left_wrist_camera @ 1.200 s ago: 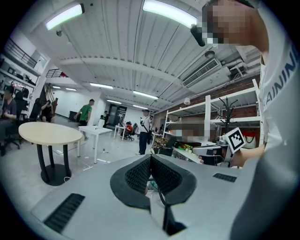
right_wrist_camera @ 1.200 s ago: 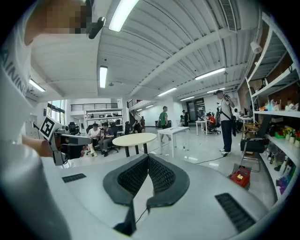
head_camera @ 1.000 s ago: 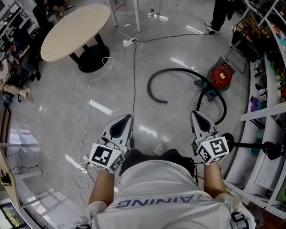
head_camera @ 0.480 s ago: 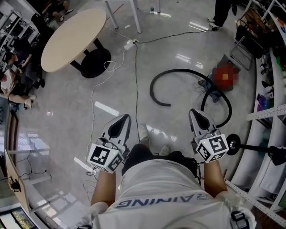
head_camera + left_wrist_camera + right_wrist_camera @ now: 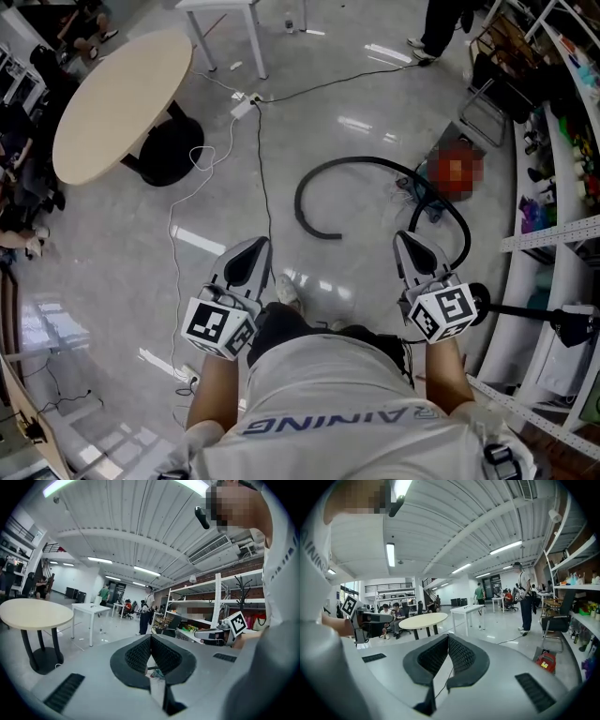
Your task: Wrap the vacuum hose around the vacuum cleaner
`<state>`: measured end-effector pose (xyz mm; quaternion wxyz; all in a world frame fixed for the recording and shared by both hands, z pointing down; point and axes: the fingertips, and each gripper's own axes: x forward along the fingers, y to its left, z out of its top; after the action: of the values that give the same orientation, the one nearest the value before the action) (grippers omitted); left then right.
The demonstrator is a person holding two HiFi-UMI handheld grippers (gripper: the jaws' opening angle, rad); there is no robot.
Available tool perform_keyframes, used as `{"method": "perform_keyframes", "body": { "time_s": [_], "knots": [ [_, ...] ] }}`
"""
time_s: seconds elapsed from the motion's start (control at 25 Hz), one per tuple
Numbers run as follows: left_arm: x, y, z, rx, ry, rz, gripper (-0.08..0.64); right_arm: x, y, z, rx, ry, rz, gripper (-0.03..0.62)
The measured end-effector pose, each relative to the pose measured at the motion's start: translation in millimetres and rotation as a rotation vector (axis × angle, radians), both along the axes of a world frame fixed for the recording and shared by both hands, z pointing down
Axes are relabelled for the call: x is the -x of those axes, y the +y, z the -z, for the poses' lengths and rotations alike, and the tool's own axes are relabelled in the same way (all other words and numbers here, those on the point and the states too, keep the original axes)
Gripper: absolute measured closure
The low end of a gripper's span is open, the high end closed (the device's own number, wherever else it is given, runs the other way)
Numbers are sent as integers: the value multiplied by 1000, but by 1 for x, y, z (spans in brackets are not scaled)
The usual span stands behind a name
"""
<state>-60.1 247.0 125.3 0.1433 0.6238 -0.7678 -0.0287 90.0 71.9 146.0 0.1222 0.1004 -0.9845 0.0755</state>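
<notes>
- Polished grey floor (image 5: 112, 262) spread below, with a round beige table (image 5: 117, 98) at the upper left.
- The long black vacuum hose (image 5: 356, 160) lay in a loose arc on that floor, ahead of both grippers, beside the small red vacuum cleaner (image 5: 547, 662).
- The left gripper (image 5: 255, 246) had its jaws pressed together, holding nothing.
- The right gripper (image 5: 405, 240) was likewise closed and empty, not touching the hose.

right gripper (image 5: 448, 638): jaws together, empty | vacuum (image 5: 547, 662): right edge of floor (image 5: 506, 626), beside chair (image 5: 555, 623) | round table (image 5: 423, 619): left of middle
</notes>
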Motion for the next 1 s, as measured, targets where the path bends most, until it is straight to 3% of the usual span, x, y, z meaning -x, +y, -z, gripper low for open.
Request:
{"method": "perform_keyframes", "body": {
  "time_s": [0.24, 0.44, 0.72, 1.0],
  "knots": [
    [93, -12, -5, 16, 27, -38, 543, 91, -7, 8, -14, 16, -31, 581],
    [142, -23, -2, 29, 11, -87, 543, 149, -10, 22, -40, 13, -22, 581],
    [176, -46, -26, 39, -8, -31, 543, 190, -37, -4, -51, 47, 46, 581],
    [194, -57, -86, 56, 77, 52, 543, 231, -62, -73, -34, 87, 163, 581]
  ]
}}
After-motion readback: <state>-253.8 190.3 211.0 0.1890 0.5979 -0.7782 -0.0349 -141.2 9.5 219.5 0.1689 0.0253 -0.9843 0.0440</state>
